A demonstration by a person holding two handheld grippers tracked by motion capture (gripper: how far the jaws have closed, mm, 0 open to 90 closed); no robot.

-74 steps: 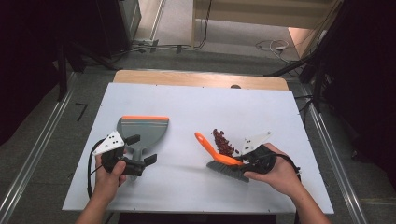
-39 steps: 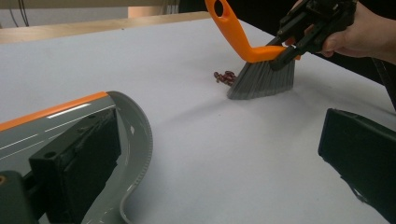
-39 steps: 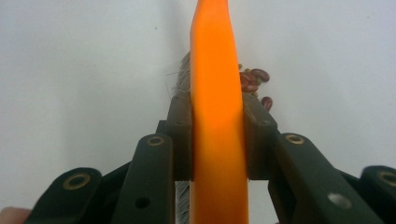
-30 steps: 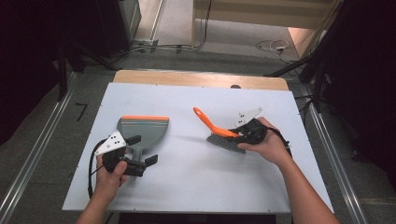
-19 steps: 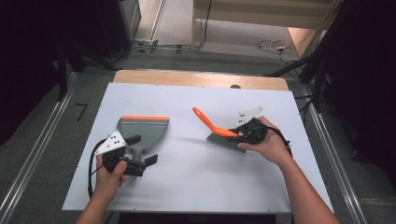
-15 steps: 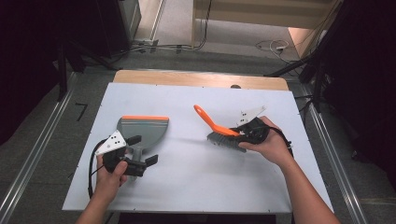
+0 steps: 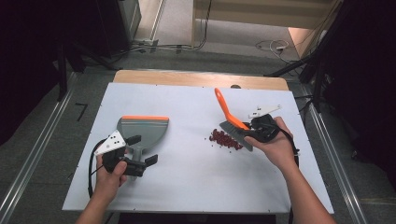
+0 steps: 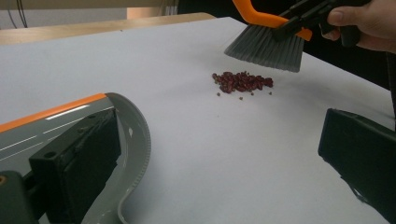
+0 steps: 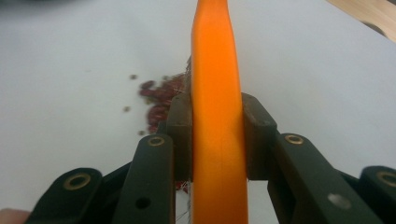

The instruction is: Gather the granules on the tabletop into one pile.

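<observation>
A grey dustpan (image 7: 142, 128) with an orange front lip lies flat at the table's left. My left gripper (image 7: 141, 150) stands open at the pan's handle, its jaws wide apart. In the left gripper view the pan's curved grey rim (image 8: 137, 140) runs just inside one jaw of the left gripper (image 8: 215, 154). My right gripper (image 7: 256, 129) is shut on a brush with an orange handle (image 7: 224, 107). The brush's grey bristles (image 7: 236, 134) hang just right of a small pile of red beans (image 7: 224, 138). In the right gripper view the handle (image 9: 217, 70) sits between the jaws, with beans (image 9: 156, 102) beyond.
The white table top (image 7: 196, 186) spreads between the dustpan and the beans, with a wooden strip (image 7: 201, 78) along its far edge. Metal rails (image 7: 28, 163) run along both sides on the floor. Cables (image 7: 271, 45) lie beyond the table.
My right gripper has swung the brush so its handle points farther away, and the bristles now sit right of the beans, which the brush hid a second ago. The left gripper and dustpan stayed still.
</observation>
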